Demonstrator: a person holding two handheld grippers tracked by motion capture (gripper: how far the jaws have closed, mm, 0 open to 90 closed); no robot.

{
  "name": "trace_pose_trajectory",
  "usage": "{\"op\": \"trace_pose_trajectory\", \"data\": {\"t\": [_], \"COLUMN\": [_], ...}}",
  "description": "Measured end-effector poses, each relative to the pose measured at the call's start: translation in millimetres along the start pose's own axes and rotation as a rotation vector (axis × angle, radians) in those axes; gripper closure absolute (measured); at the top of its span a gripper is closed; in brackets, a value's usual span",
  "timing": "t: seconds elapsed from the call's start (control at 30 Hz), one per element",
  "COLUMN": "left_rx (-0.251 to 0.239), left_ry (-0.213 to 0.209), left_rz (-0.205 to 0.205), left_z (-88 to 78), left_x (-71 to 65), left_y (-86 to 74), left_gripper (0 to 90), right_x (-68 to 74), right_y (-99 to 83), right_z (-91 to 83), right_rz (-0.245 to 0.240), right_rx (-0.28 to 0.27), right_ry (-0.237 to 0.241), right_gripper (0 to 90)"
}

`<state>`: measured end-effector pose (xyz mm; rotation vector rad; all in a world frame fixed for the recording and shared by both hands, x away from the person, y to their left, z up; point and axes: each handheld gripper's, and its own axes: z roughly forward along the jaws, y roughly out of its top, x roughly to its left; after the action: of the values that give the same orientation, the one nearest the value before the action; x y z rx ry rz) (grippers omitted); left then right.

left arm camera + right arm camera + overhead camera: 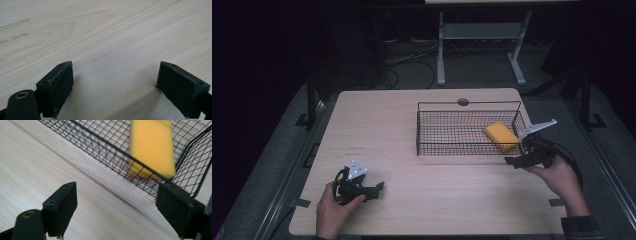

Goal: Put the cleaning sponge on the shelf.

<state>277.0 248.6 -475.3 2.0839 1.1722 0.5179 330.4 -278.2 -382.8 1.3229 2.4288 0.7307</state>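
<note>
Overhead, a pale wooden table [412,150] under dim light, dark floor and a white-legged frame [482,45] beyond its far edge. Black wire basket [452,107] on the table's right half, near the far side, a yellow sponge [501,135] lying inside at its right end. Left gripper [377,189] low over the near left part of the table, held in a hand [332,212] rising from the bottom edge, grey three-cornered plate on top, well apart from the basket. Right gripper [512,161] just beside the basket's near right corner, held by the other hand [559,177], a dark sleeve [581,227] at the wrist, grey plate tilted up toward the basket's rim; jaw spacing too small to judge from this height. Next, from the left gripper view: left gripper [113,80] with black jaws spread wide, nothing between them, bare wood grain of the table [112,32] beneath and ahead, a few faint marks [15,37] at upper left. Finally, from the right gripper view: right gripper [116,203] with jaws likewise wide apart and empty, table [37,162] below, basket [100,147] running across the upper part, its mesh wall just ahead of the right jaw. Sponge [152,147], slightly blurred, resting inside the basket behind the mesh, near the corner, a thin pinkish layer along its lower edge.
</note>
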Motion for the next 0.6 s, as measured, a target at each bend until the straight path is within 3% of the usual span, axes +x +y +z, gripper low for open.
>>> {"op": "trace_pose_trajectory", "data": {"t": [0.23, 0.6], "left_rx": [-0.003, -0.003], "left_ry": [0.0, 0.0], "left_rz": [0.0, 0.0], "left_z": [0.2, 0.2], "left_x": [0.0, 0.0], "left_y": [-0.1, -0.1], "left_gripper": [12.9, 12.8], "right_x": [9.4, 11.6], "right_y": [-20.6, -50.7], "right_z": [3.7, 21.9], "right_rz": [-0.003, 0.007], "right_rx": [-0.013, -0.025], "right_ry": [0.005, 0.029], "right_gripper": [16.9, 14.9]}}
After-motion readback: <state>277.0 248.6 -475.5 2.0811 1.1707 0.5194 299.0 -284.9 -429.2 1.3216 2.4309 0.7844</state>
